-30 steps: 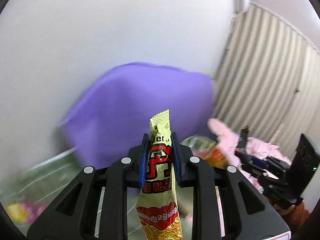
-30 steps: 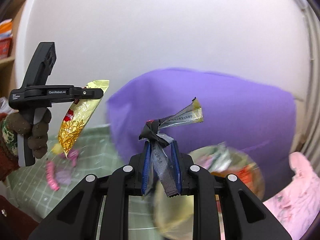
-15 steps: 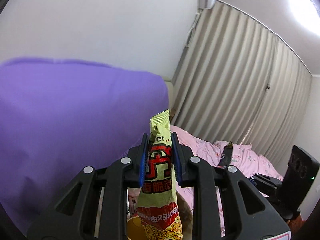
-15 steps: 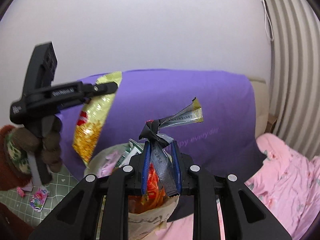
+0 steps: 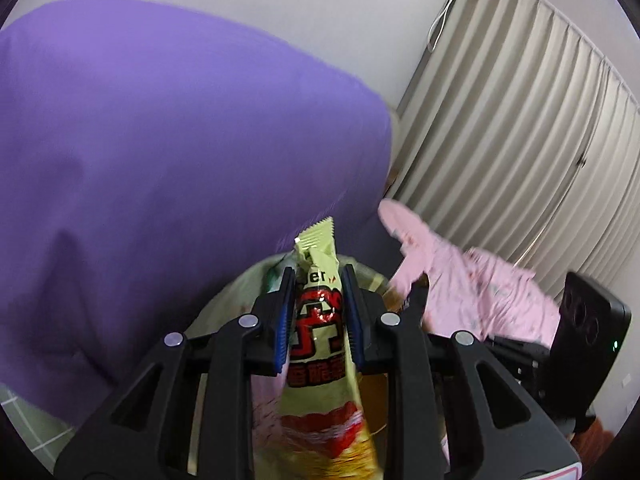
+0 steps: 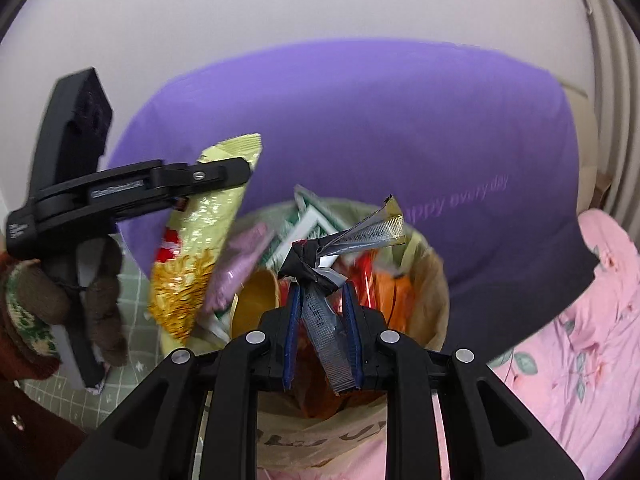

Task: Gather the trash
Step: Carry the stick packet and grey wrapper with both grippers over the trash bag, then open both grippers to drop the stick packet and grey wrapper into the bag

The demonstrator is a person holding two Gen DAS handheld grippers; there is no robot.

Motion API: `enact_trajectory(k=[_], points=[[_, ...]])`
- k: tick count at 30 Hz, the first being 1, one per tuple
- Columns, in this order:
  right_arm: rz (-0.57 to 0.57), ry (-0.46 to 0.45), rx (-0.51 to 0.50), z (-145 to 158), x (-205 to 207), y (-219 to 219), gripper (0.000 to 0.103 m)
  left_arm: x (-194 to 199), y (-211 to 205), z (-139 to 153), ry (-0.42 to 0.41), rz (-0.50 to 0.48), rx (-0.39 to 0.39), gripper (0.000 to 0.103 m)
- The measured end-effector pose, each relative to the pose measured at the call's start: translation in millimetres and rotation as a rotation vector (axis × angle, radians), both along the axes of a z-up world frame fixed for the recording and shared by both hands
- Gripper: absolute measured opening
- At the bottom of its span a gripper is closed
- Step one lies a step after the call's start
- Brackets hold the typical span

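My right hand-held gripper [image 6: 322, 322] is clamped on a crumpled silver wrapper [image 6: 332, 276], whose long axis runs along the fingers. Directly beneath lies the bag-lined trash bin [image 6: 434, 280] (already well filled). My left hand-held gripper [image 5: 316, 312] grips a yellow snack packet [image 5: 320, 320], seemingly over the bin's left rim; beyond stands a purple cushion [image 6: 360, 120].

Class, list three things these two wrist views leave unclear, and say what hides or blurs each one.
1. Lower end of the yellow snack wrapper: left wrist view, cut off by the bottom edge.
2. Bottom of the trash bin: right wrist view, covered by wrappers and the right gripper.
3. Print on the silver sachet: right wrist view, too small to read.
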State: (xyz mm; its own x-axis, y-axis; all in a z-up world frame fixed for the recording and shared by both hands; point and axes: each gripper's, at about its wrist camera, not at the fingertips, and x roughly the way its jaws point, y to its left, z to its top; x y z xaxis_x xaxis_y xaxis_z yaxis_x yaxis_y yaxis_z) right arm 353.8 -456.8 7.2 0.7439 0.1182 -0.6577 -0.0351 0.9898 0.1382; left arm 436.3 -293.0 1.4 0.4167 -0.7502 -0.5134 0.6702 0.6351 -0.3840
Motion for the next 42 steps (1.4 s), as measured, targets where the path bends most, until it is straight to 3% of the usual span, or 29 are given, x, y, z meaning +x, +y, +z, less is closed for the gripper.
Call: enact_trajectory(k=[4,11,16,21,23,26,28,33,37,42], points=[[-0.01,0.013,0.0,-3.3,6.3,-4.6,0.021,6.1,-2.0,-0.1,0.038,0.019,-0.016,0.021],[-0.031,-0.002,-0.012,0.3,1.7,-8.2,0.021,18.3,-7.8,19.3,0.022,0.014,-0.077,0.021],[-0.033,-0.014,-0.005,1.5,0.7,-13.3,0.021,15.8,-17.7,9.6,0.032,-0.005,-0.048,0.021],[0.0,0.002,-0.011,-2.9,4.9,-10.7,0.021,21.9,-32.8,-1.2,0.068,-0.032,0.044,0.022],[0.004,0.014,-0.013,-6.5,6.6,-8.4,0.021,24.1,-34.6,-5.7,0.089,-0.039,0.065,0.026],[0.001,0.028,-0.018,-12.3,10.3,-8.6,0.021,30.9,-28.5,-12.3,0.155,-0.056,0.062,0.04],[-0.003,0.035,-0.025,-13.9,11.7,-7.9,0.021,32.9,-29.6,-16.2,0.196,-0.086,0.057,0.044],[-0.011,0.035,-0.026,-15.1,10.8,-6.2,0.023,23.1,-23.4,-13.6,0.179,-0.104,0.054,0.05],[-0.037,0.031,-0.026,-15.0,8.8,-1.7,0.045,13.7,4.9,-2.5,0.165,-0.092,0.031,0.054],[-0.073,-0.009,-0.074,-2.0,-5.8,14.2,0.051,-0.4,54.2,9.1,0.138,-0.019,-0.012,0.055]])
